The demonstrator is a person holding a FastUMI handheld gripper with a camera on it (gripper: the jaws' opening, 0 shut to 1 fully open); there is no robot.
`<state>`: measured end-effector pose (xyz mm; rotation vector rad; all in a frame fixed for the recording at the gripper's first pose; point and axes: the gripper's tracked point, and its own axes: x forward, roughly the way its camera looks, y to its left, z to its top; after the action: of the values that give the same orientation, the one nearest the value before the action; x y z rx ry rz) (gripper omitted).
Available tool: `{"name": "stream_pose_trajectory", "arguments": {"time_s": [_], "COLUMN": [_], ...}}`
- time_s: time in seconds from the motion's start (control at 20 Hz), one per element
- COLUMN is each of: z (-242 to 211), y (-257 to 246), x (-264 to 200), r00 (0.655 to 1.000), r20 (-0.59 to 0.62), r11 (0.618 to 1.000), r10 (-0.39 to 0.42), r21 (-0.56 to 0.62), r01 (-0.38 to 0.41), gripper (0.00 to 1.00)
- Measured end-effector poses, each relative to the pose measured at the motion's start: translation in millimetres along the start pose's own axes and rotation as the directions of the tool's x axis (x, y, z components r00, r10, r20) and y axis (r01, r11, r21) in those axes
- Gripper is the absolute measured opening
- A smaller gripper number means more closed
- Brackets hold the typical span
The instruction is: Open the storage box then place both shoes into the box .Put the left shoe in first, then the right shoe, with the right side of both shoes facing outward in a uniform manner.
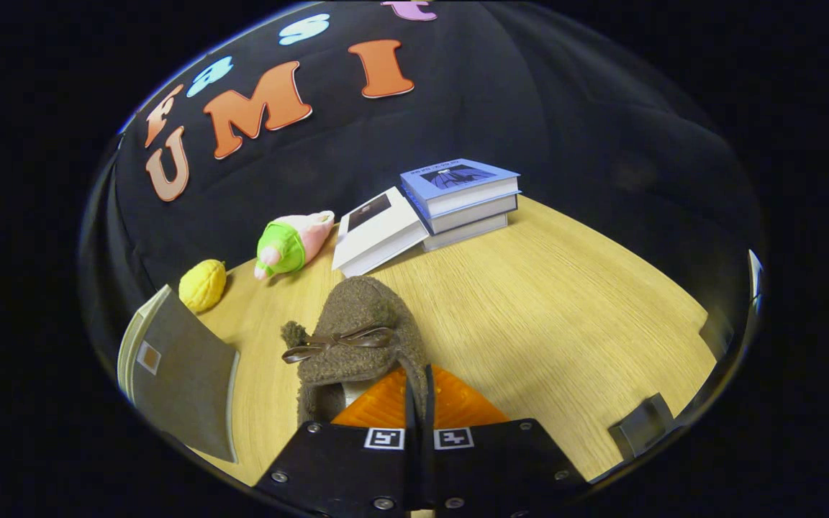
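Shoe (pixel 357 338), a brown fuzzy slipper with a thin bow across its top, sits right at the fingers (pixel 419 403), its collar edge pinched between them; they are drawn nearly together on that edge, toe pointing away. Beyond the fingers, across the light wooden tabletop (pixel 565 316), a stack of books (pixel 458 198) lies against the dark cloth, a white book (pixel 375 230) leaning on its left side. Left of that lie a pink-and-green plush toy (pixel 288 244) and a yellow lemon-like toy (pixel 202 285). Just left of the fingers stands a grey panel (pixel 180 374), tilted.
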<state>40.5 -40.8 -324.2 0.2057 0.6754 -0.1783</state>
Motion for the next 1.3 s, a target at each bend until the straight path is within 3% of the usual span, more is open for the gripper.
{"name": "stream_pose_trajectory", "arguments": {"time_s": [0.75,1.0,1.3], "z": [60.8,51.5,13.4], "y": [185.9,258.4,309.9], "x": [-92.5,-115.1,-102.2], "r00": [0.990,0.981,0.980], "r20": [0.124,0.119,0.041], "r11": [0.997,0.987,0.975], "r10": [0.074,0.156,0.196], "r21": [-0.016,-0.058,-0.111], "r01": [-0.073,-0.150,-0.191], "gripper": [0.01,0.01,0.01]}}
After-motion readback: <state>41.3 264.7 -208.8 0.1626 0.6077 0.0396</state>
